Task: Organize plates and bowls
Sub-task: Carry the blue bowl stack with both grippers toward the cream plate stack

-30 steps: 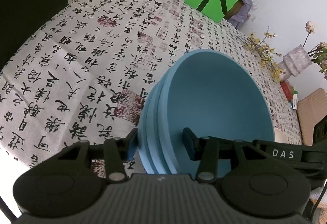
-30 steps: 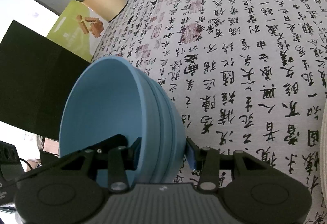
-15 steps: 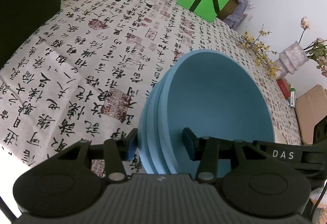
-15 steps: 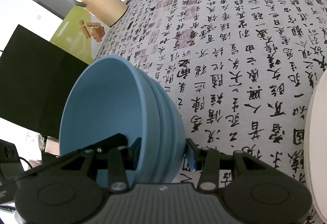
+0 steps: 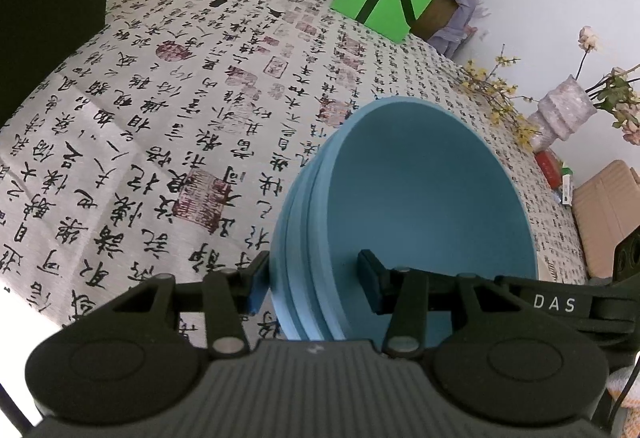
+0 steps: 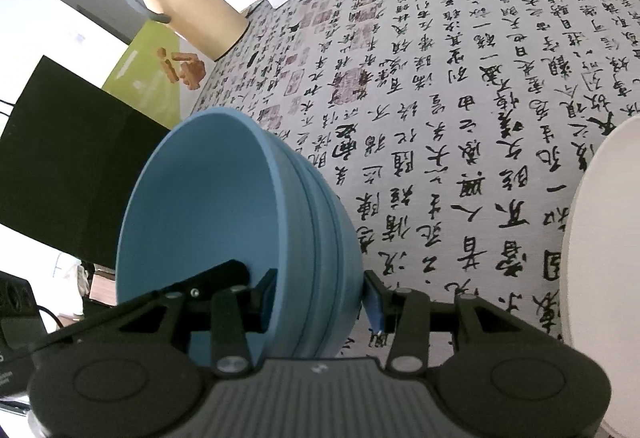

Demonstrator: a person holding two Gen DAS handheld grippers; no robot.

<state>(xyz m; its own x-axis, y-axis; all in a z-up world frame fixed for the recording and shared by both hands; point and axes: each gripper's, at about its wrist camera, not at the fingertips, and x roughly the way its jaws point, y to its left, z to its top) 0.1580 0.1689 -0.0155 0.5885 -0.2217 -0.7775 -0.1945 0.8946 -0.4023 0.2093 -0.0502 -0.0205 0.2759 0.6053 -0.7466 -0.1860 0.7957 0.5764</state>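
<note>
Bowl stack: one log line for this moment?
left gripper: shut on blue bowl stack | right gripper: shut on same | white plate: on table

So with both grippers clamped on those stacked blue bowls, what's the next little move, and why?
Probably carry the stack of blue bowls toward the white plate and lower it: left gripper and right gripper each pinch opposite rims, and the stack hangs tilted above the tablecloth.

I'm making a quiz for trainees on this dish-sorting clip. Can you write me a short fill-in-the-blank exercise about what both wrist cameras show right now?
1. Both grippers clamp the rim of a nested stack of bowls coloured ____.
2. The left gripper and the right gripper each have one finger ____ the top bowl and one outside.
3. The tablecloth is printed with black ____.
4. At the right edge of the right wrist view lies a ____ plate.

Missing words: blue; inside; calligraphy; white
</note>
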